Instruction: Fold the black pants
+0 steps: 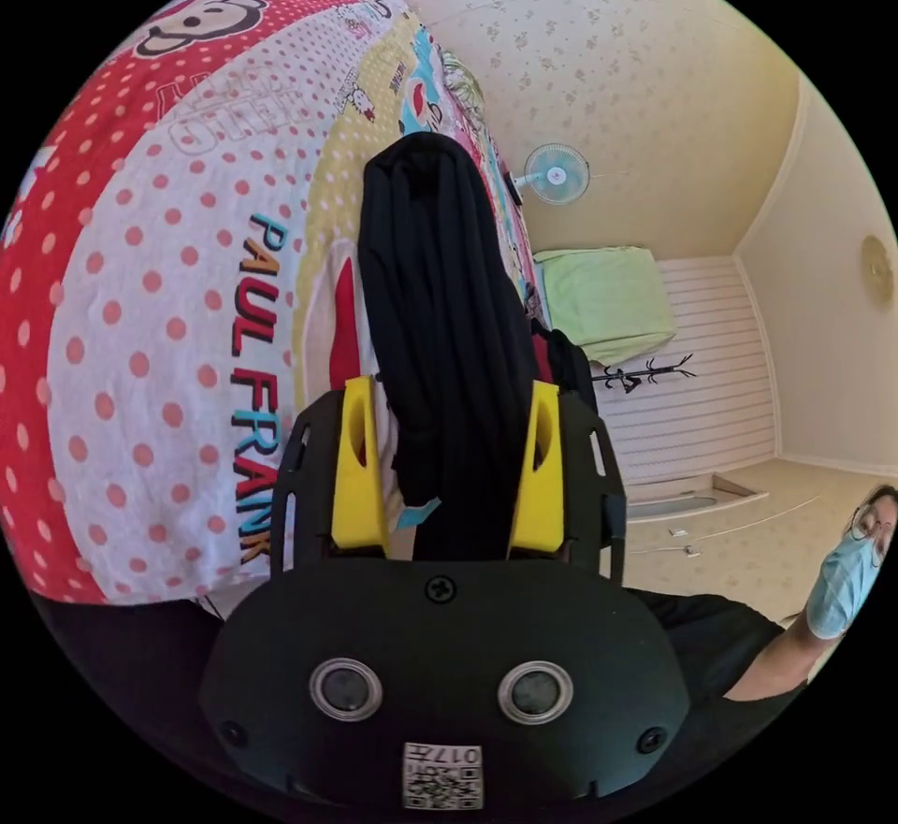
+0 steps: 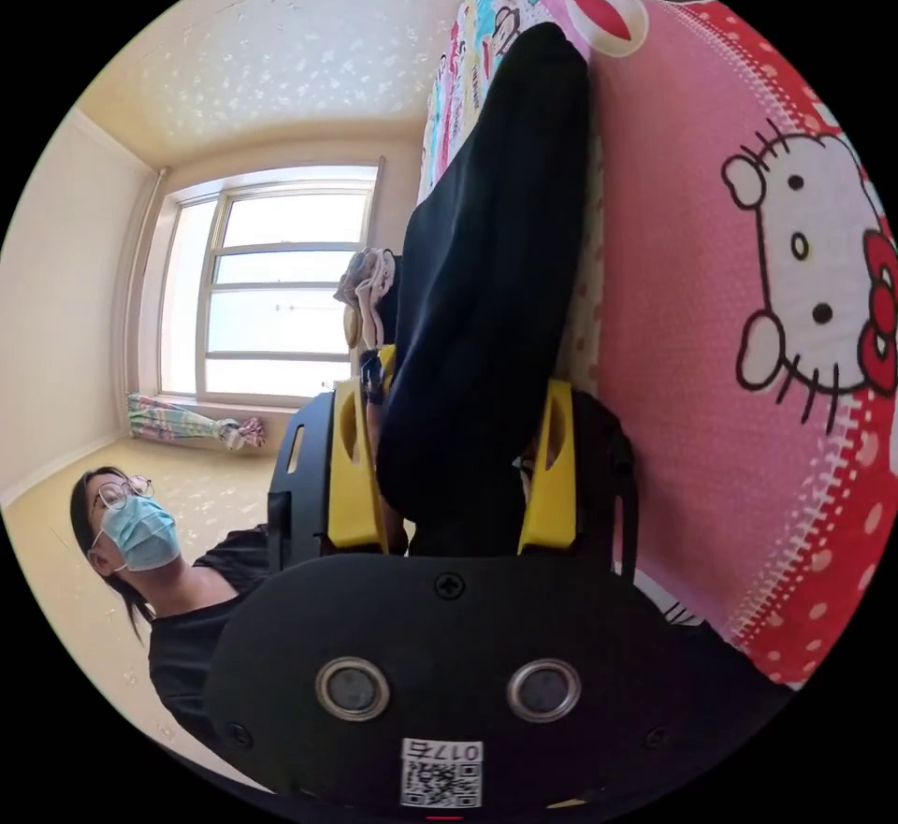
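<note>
We see the black pants (image 1: 440, 319) bunched in a long roll against the cartoon-print bed sheet (image 1: 159, 319) — our left gripper (image 1: 447, 473) pinches one end, our right gripper (image 2: 451, 469) pinches the other. A masked person (image 2: 140, 534) stands nearby, before a window (image 2: 271, 281).

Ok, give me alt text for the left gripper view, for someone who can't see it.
The left gripper has its yellow fingers shut on a bunched length of black fabric pants, over a red-and-white polka-dot cartoon bedsheet. Beyond are a wall fan and a masked person.
</note>
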Demonstrator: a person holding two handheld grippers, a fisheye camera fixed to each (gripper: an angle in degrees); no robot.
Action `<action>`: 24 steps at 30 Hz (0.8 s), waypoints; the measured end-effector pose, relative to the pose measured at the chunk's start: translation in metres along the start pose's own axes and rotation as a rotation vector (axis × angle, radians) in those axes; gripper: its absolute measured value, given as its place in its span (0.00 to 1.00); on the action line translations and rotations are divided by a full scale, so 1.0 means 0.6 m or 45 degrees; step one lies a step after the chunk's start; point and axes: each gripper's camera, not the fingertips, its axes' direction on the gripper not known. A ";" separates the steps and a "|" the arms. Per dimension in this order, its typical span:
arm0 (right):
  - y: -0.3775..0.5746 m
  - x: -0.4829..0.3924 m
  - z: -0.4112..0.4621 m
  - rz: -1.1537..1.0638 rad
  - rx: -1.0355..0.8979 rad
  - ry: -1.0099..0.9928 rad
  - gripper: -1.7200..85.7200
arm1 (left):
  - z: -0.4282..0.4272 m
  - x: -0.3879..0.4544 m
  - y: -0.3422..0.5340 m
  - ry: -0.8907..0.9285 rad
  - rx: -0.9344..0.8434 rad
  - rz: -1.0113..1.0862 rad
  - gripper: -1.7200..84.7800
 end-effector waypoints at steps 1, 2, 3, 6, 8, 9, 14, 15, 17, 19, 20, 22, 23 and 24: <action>-0.007 0.009 0.000 0.011 0.000 -0.038 0.27 | 0.005 -0.005 -0.003 0.000 0.005 -0.035 0.24; -0.017 0.018 0.003 0.021 -0.012 -0.079 0.26 | 0.009 -0.008 -0.006 0.011 0.002 -0.046 0.23; -0.023 0.021 0.006 0.020 -0.030 -0.089 0.25 | 0.019 -0.012 -0.012 0.053 -0.018 -0.061 0.21; -0.043 0.029 0.017 0.040 -0.143 -0.033 0.21 | 0.034 -0.020 -0.013 0.124 -0.056 -0.102 0.18; -0.031 0.004 0.013 0.020 -0.164 0.063 0.20 | 0.028 -0.008 -0.004 0.127 -0.074 -0.083 0.16; -0.025 -0.010 0.014 -0.009 -0.178 0.116 0.19 | 0.022 0.005 0.007 0.126 -0.096 -0.068 0.15; 0.041 -0.158 0.024 -0.322 -0.229 0.323 0.17 | -0.041 0.066 0.063 0.195 -0.026 0.034 0.14; 0.045 -0.175 0.025 -0.361 -0.222 0.321 0.17 | -0.066 0.079 0.072 0.243 0.044 0.064 0.14; 0.040 -0.240 0.036 -0.504 -0.206 0.325 0.17 | -0.104 0.105 0.072 0.243 0.137 0.136 0.14; 0.019 -0.289 0.057 -0.629 -0.212 0.357 0.17 | -0.159 0.147 0.052 0.114 0.260 0.273 0.14; -0.004 -0.319 0.075 -0.692 -0.228 0.368 0.17 | -0.172 0.155 0.044 0.076 0.290 0.306 0.14; -0.044 -0.364 0.104 -0.785 -0.241 0.364 0.17 | -0.228 0.175 0.002 0.011 0.403 0.361 0.14; -0.070 -0.395 0.124 -0.843 -0.240 0.357 0.17 | -0.242 0.180 -0.010 -0.002 0.435 0.381 0.14; -0.083 -0.411 0.133 -0.871 -0.232 0.358 0.17 | -0.270 0.189 -0.035 -0.041 0.497 0.427 0.14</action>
